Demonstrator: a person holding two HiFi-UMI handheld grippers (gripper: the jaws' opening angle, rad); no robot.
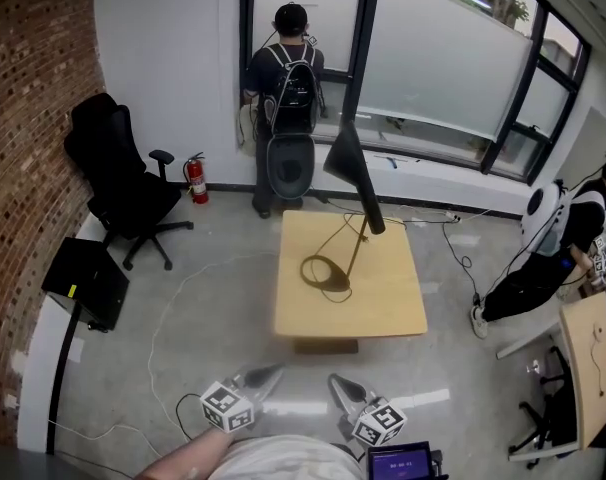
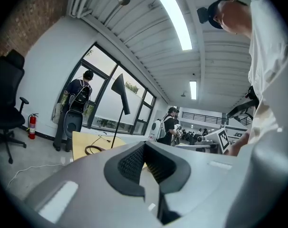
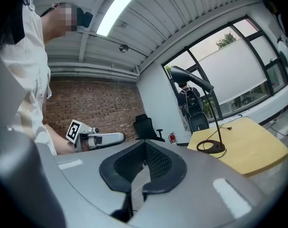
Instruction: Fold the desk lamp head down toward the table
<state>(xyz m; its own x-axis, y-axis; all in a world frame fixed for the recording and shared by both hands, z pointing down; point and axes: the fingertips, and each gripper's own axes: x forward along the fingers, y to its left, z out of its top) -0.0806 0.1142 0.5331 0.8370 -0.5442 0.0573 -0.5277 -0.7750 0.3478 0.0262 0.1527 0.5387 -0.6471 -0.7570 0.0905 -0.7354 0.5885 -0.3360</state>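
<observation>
The table (image 1: 393, 313) stands well ahead of you, the lamp (image 1: 371, 213) on it with its head (image 1: 345, 156) raised high. Your left gripper (image 1: 268, 376) and right gripper (image 1: 341, 388) hang near your body, both pressed together and empty, likely because you haven't reached out yet.

The table (image 1: 383, 303) has a pale wooden top, smooth and matt. On it, the desk lamp (image 1: 355, 173) carries a matt black shade on a thin, brass-coloured metal stem (image 1: 358, 253). Around the table, the floor (image 1: 213, 298) is grey concrete, polished enough to catch glare. Left of the table, the wall (image 1: 23, 88) is rough red brick, and the office chair (image 1: 123, 183) looks like black cloth. The left gripper (image 2: 145, 147) and right gripper (image 3: 145, 147) have matt grey plastic shells and black ribbed pads (image 3: 157, 164).
</observation>
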